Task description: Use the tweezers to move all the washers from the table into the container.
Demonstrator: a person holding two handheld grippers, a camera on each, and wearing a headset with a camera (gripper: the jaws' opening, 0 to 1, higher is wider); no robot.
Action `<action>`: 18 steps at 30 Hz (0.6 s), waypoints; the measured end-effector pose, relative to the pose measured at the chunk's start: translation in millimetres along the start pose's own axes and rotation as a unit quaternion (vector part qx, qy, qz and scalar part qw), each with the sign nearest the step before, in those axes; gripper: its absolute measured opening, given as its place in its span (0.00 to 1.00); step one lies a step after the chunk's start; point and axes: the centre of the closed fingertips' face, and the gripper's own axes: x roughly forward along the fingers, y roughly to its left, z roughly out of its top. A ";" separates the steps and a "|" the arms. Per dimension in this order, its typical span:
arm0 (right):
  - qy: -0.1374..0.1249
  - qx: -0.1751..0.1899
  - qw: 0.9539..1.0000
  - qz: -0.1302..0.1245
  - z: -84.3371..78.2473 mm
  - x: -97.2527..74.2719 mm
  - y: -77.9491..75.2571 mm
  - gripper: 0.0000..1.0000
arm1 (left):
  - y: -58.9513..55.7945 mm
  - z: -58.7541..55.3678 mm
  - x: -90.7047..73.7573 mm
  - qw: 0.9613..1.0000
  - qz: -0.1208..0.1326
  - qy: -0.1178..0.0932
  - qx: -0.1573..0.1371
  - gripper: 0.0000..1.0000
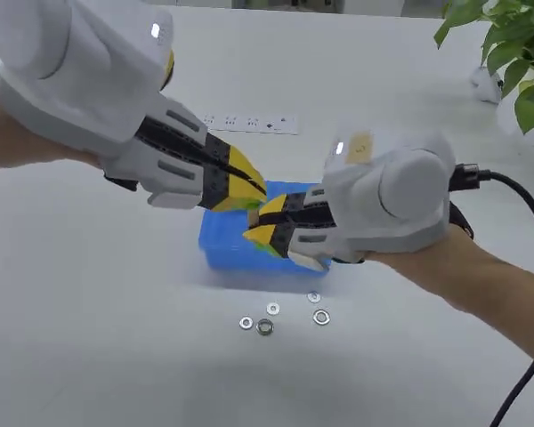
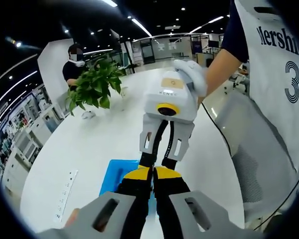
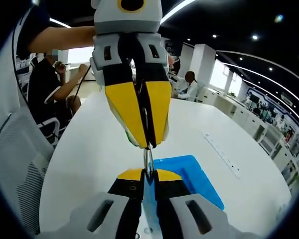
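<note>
- Centrally in the head view, the left gripper (image 1: 258, 191) is seen reaching in from the upper left of the frame and the right gripper (image 1: 254, 229) from the right, with their yellow tips brought almost together.
- Both sets of tips are held above the blue container (image 1: 221, 253), which is set on the white table (image 1: 89, 347) at the middle of the frame.
- In the right gripper view, the tweezers (image 3: 148, 160) are shown as a thin metal strip at the centre, bridging the two grippers.
- The right gripper's jaws, at the bottom of that view, are pressed closed on the near end of the tweezers.
- The left gripper's jaws, hanging down from the top of that view, are likewise closed to a narrow slit, and the tweezers are pinched at their tips.
- Five washers (image 1: 273, 309) are scattered on the table just below the container in the head view, near one another and apart from its wall.
- In the left gripper view, the container is glimpsed at lower centre, behind the closed jaws.
- A black cable (image 1: 494, 176) is trailed from the right gripper toward the lower right of the head view, and a leafy plant (image 1: 516, 62) is placed at the upper right.
</note>
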 end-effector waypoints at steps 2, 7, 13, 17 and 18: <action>0.001 0.001 1.000 0.004 -2.1 -1.3 10.9 0.09 | -7.5 -1.5 0.1 1.000 -0.004 -0.001 -0.007 0.05; 0.001 0.015 1.000 0.012 -7.6 -5.7 32.2 0.09 | -27.9 -5.0 0.2 1.000 0.004 -0.006 -0.023 0.05; 0.006 0.021 1.000 0.020 -14.5 -6.7 52.1 0.09 | -44.2 -9.8 2.6 0.999 0.005 -0.013 -0.047 0.05; 0.014 0.015 0.999 0.026 -21.6 -3.8 61.2 0.10 | -51.3 -17.5 4.2 0.998 0.005 -0.013 -0.054 0.06; 0.016 0.013 0.999 0.028 -23.2 -3.3 63.0 0.10 | -52.9 -20.5 4.8 0.998 0.004 -0.011 -0.059 0.06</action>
